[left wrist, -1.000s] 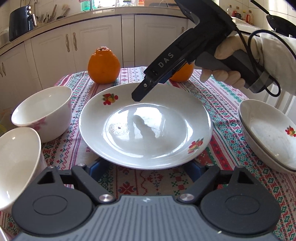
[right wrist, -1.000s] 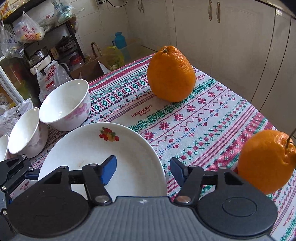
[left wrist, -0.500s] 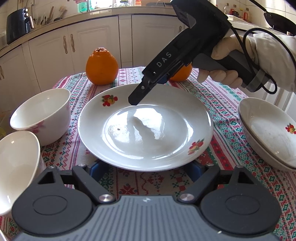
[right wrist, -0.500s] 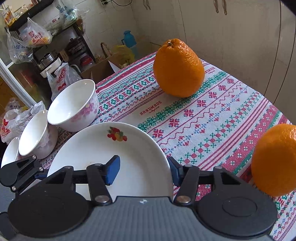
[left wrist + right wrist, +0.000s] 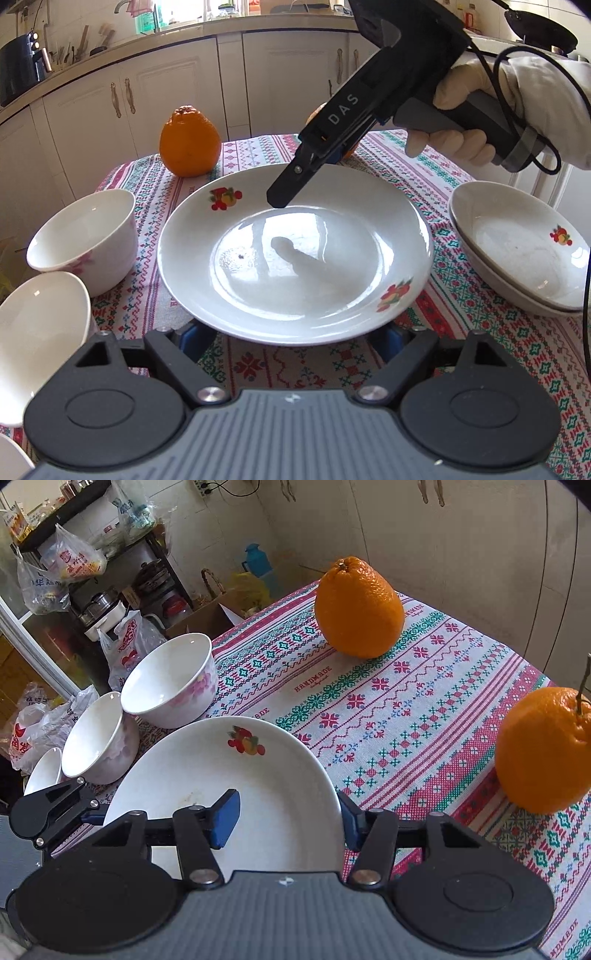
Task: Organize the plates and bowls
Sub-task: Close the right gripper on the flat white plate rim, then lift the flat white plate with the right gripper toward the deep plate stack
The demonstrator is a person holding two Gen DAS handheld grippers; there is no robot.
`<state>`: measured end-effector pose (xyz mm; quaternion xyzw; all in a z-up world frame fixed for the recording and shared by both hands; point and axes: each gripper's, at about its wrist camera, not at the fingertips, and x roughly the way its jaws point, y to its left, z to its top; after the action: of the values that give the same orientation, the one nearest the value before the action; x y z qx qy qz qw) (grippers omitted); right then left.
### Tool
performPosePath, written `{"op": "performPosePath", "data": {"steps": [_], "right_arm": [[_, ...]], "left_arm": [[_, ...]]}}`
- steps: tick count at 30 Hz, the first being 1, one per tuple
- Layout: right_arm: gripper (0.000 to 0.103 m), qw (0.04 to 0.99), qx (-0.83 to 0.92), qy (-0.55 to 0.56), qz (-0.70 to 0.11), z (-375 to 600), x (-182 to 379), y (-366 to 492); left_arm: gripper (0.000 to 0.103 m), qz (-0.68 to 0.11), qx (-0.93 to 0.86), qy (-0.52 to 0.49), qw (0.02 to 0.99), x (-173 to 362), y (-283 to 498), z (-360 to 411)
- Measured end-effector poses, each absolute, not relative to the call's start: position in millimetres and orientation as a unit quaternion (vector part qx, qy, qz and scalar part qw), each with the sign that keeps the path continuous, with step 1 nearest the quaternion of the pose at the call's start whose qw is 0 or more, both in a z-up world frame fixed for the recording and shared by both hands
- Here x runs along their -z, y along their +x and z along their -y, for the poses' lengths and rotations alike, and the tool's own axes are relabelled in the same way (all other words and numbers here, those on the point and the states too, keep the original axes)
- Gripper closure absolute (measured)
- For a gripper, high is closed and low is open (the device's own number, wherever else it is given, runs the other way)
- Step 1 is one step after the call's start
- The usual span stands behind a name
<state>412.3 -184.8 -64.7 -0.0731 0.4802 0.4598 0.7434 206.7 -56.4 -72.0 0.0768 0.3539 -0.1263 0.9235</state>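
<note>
One fruit-printed plate [image 5: 240, 775] sits mid-bench, between two white bowls [image 5: 85, 236] and a stack of matching plates [image 5: 517, 254]. The right tool [image 5: 284, 812] is closed across its far rim, one pad inside and one outside. The left tool [image 5: 295, 336] is spread wide at the near rim, gripping nothing. That edge pinch on slick glaze looks shallow, so a lift could tip the plate onto the bowls. "DAS" marks the right tool; the tablecloth [image 5: 424, 701] reads "HANDMADE".

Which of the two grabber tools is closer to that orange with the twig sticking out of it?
The right one. The right gripper straddles the plate's far rim, beside that orange. The left gripper sits at the plate's near edge, across from it.
</note>
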Motion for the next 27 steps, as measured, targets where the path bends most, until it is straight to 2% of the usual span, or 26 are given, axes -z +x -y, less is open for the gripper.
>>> {"op": "performPosePath", "data": {"steps": [27], "right_arm": [[0.041,0.794,-0.412,-0.044,-0.444,265.9,14.9,335.0]], "left_arm": [[0.016,-0.326,0.202,0.12,0.916,38.0,168.0,95.2]]}}
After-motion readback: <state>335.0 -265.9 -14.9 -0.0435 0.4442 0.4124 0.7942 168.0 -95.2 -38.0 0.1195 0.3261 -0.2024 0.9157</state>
